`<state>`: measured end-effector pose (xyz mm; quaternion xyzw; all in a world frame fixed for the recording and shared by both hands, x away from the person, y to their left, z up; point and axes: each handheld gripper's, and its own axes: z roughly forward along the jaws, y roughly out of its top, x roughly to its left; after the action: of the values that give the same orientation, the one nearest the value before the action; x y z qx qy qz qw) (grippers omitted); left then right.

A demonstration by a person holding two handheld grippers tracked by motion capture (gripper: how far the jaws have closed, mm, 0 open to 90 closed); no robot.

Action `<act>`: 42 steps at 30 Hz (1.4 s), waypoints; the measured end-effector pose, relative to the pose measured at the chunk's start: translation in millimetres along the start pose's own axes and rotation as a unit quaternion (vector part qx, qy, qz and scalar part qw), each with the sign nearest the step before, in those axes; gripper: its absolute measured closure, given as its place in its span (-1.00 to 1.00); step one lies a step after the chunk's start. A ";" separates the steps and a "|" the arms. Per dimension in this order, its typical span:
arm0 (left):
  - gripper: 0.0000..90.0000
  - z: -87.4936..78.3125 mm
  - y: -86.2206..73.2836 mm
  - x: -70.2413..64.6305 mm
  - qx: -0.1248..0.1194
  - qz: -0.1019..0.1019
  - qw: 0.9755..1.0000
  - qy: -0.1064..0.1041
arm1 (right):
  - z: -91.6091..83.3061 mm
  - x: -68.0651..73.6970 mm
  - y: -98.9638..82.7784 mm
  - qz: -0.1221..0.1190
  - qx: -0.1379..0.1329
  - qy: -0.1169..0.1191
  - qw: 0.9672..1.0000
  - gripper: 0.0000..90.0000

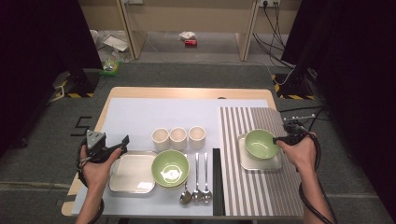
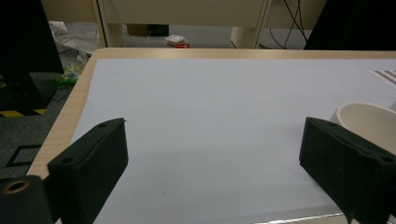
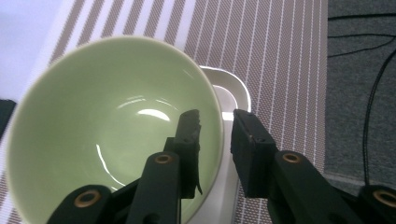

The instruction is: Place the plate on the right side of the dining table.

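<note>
Two grippers are at work over the table (image 1: 187, 92). Nearest the person, three spoons (image 1: 196, 186) and a pair of black chopsticks (image 1: 217, 179) lie side by side at the front of the pale mat. Just behind and left of them a green bowl (image 1: 170, 168) overlaps the right edge of a square plate (image 1: 130, 173). The left gripper (image 1: 122, 142) hovers at that plate's far left corner, its jaws spread wide with nothing between them; in the left gripper view they frame bare pale mat, with a cream cup (image 2: 366, 122) beside the right jaw. Over on the striped placemat (image 1: 259, 186), a second green bowl (image 1: 260, 143) sits on a white square plate (image 1: 259, 162). The right gripper (image 3: 215, 135) straddles this bowl's rim at its right side: one jaw inside the bowl, the other outside above the plate. The jaws stand narrowly apart, with a visible gap between the outer jaw and the bowl wall, so the rim is between them but not pinched. Farther back, three cream cups (image 1: 178, 137) stand in a row on the pale mat.
</note>
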<state>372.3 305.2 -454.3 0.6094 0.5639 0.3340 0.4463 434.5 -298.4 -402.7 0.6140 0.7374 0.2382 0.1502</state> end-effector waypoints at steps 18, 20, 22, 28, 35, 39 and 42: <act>-0.85 0.1 -0.4 -0.8 -0.002 -0.001 1.000 -0.002 | -10.5 16.7 9.1 -0.016 -0.031 0.011 0.999 0.44; -0.85 0.1 -0.2 -1.1 -0.001 0.000 1.000 -0.002 | -11.2 20.9 10.1 -0.018 -0.032 0.015 0.999 0.43; -0.85 -0.2 0.1 -0.9 -0.002 0.000 1.000 -0.003 | -11.2 24.6 11.2 -0.020 -0.033 0.017 0.999 0.43; -0.85 -0.7 0.0 0.3 -0.003 -0.002 1.000 -0.002 | -10.8 34.0 15.7 -0.025 -0.036 0.024 0.999 0.43; -0.85 -0.9 0.8 0.4 -0.004 -0.004 1.000 -0.002 | -9.4 44.9 19.8 -0.033 -0.040 0.030 0.998 0.42; -0.85 -0.8 0.9 0.2 -0.004 -0.003 1.000 -0.002 | -8.8 50.1 21.5 -0.036 -0.040 0.032 0.998 0.42; -0.86 -0.7 1.3 0.0 -0.005 -0.003 1.000 -0.003 | -9.2 54.6 23.0 -0.041 -0.042 0.034 0.998 0.41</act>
<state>372.2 305.4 -452.9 0.6067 0.5627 0.3331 0.4520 437.9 -243.6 -378.8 0.5678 0.7559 0.2837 0.1602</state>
